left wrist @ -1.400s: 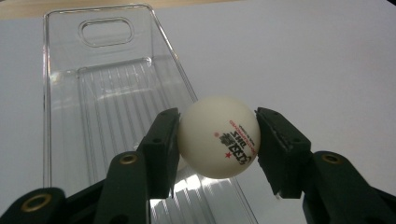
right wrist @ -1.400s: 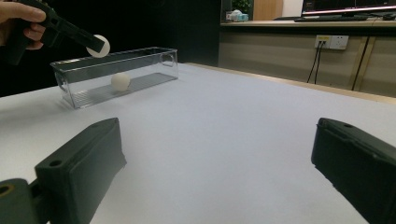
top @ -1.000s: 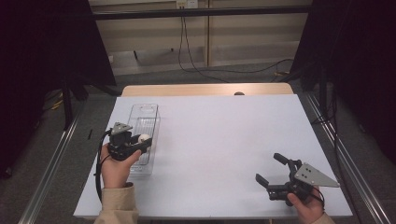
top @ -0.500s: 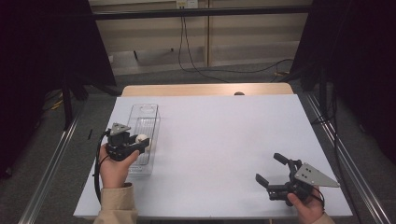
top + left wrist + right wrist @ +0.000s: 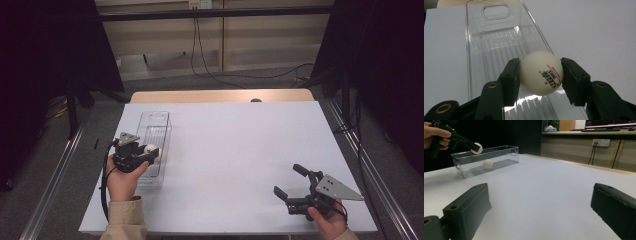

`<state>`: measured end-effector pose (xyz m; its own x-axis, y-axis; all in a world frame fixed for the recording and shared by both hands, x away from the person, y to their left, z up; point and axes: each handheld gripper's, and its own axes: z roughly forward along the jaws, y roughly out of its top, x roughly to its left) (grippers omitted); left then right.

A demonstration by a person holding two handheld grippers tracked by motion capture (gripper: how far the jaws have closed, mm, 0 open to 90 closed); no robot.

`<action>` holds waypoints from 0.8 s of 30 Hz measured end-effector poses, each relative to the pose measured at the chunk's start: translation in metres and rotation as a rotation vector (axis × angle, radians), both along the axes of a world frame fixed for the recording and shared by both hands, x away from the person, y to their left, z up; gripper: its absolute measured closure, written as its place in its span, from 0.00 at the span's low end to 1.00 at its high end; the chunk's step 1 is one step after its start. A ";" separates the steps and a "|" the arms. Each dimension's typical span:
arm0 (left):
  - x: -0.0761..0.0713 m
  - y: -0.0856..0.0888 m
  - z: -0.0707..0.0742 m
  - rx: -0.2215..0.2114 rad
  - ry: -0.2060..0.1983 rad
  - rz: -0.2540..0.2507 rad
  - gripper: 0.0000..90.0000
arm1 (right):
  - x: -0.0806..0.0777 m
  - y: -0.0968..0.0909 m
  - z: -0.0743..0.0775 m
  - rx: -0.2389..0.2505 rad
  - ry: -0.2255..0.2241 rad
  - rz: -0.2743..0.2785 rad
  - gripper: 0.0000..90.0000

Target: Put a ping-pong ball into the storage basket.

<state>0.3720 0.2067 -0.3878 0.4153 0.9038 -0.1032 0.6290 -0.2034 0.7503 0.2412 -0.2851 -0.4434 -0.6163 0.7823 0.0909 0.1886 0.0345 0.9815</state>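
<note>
Clear bin (image 5: 506, 50) near end cut off at bottom edge, ball's (image 5: 541, 73) red print blurred, unreadable, right hand (image 5: 327, 224) cropped at frame bottom

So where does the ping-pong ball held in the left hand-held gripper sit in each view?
High view: the held ball is left of centre, over the clear bin.
Left gripper view: ball centre frame, clamped between the jaws.
Right gripper view: ball upper left, above the bin's near end.
Shared landmark: the clear bin.
</note>
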 end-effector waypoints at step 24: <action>0.001 0.001 -0.005 0.026 0.005 0.011 0.57 | 0.000 0.000 0.000 0.000 -0.001 -0.001 0.02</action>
